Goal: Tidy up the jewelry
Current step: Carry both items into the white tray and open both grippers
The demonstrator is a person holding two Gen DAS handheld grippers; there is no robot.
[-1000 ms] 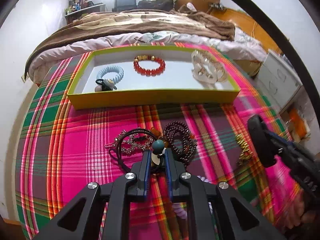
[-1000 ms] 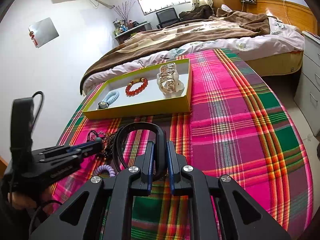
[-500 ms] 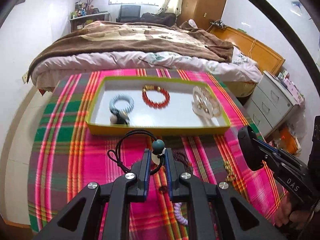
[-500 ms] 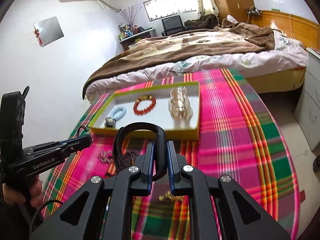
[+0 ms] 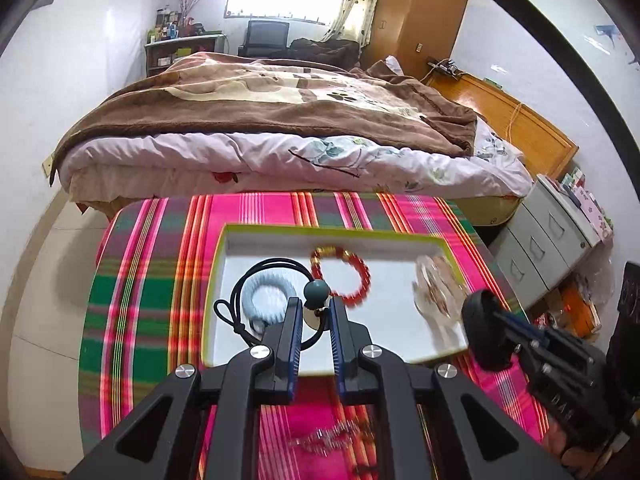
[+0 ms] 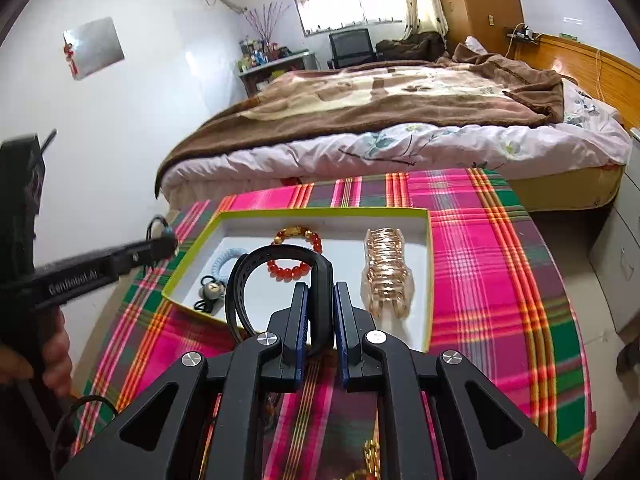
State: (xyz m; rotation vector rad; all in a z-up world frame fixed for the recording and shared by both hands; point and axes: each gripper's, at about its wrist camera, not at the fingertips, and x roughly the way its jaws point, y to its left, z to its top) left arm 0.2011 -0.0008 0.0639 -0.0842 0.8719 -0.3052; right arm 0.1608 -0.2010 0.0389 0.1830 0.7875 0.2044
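My left gripper (image 5: 316, 305) is shut on a black cord necklace with a teal bead (image 5: 317, 290); its loop (image 5: 256, 280) hangs over the white tray with a yellow-green rim (image 5: 212, 276). My right gripper (image 6: 319, 289) is shut on a black headband (image 6: 276, 258) held above the tray's (image 6: 429, 264) front edge. In the tray lie a light blue coil hair tie (image 6: 221, 262), a red bead bracelet (image 6: 298, 254), a gold clear hair claw (image 6: 386, 276) and a black hair tie with a charm (image 6: 210, 294).
The tray sits on a round table with a pink and green plaid cloth (image 6: 500, 264). Loose jewelry lies on the cloth below my grippers (image 5: 332, 438). A bed (image 5: 280, 120) stands behind the table, grey drawers (image 5: 544, 240) at the right.
Both grippers have risen and moved forward toward the tray, each carrying its item. The necklace now hangs over the tray, and the headband is over the tray's front edge.
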